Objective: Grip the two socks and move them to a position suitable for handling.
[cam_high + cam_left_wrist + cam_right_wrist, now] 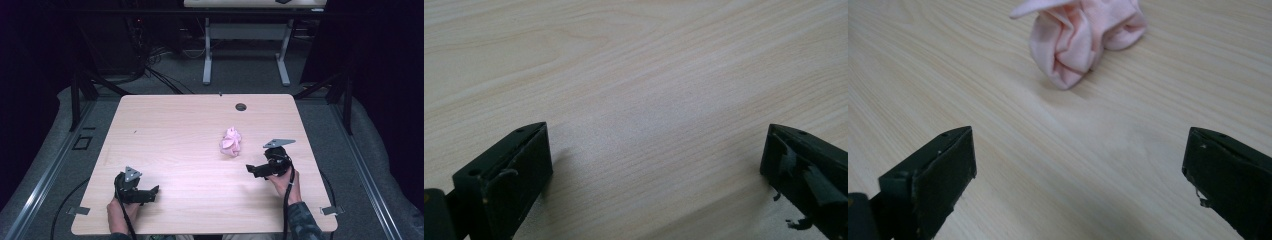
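Lying bunched, the pink cloth (231, 141) runs lengthwise toward the table's far edge.

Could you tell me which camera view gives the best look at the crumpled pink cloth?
The right gripper view: the pink cloth lies close ahead of the open right claw, folds clear, though its top is cropped. In the high view it is small but whole, placed on the table. The left gripper view shows bare wood between the open left claw.
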`<move>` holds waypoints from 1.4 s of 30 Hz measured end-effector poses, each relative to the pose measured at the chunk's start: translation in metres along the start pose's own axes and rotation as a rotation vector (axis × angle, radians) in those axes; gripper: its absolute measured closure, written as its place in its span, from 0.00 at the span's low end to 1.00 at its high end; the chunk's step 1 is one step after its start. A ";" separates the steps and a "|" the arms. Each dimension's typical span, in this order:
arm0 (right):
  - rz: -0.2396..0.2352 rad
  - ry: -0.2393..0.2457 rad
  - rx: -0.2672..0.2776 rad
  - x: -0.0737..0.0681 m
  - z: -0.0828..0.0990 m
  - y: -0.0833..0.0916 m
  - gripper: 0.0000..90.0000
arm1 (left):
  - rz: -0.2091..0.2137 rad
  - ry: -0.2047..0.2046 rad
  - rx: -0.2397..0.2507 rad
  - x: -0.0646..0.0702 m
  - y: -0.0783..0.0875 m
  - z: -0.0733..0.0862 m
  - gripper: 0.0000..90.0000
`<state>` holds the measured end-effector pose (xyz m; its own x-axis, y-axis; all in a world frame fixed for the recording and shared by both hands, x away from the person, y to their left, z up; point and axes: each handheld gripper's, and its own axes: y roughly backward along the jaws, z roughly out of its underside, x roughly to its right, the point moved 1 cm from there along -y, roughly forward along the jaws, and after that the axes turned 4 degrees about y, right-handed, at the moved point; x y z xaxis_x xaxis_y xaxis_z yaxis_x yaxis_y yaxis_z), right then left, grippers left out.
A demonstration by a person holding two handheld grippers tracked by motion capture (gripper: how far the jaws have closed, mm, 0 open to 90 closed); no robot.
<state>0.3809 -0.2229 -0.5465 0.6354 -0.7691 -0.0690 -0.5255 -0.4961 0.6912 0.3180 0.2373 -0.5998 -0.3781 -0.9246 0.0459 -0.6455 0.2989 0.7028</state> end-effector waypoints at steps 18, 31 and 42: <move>-0.033 0.072 -0.009 -0.010 -0.053 -0.048 0.17 | -0.001 0.000 0.000 0.000 0.000 0.000 0.00; 0.028 0.052 -0.050 -0.004 -0.064 -0.078 0.51 | -0.002 0.000 -0.001 0.000 0.000 0.000 0.00; -0.013 0.028 -0.046 0.003 -0.056 -0.075 0.93 | -0.005 0.001 -0.001 0.000 0.000 0.000 0.00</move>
<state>0.4536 -0.1652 -0.5578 0.6578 -0.7509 -0.0581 -0.4910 -0.4861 0.7230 0.3181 0.2377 -0.5997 -0.3743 -0.9263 0.0434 -0.6467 0.2943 0.7037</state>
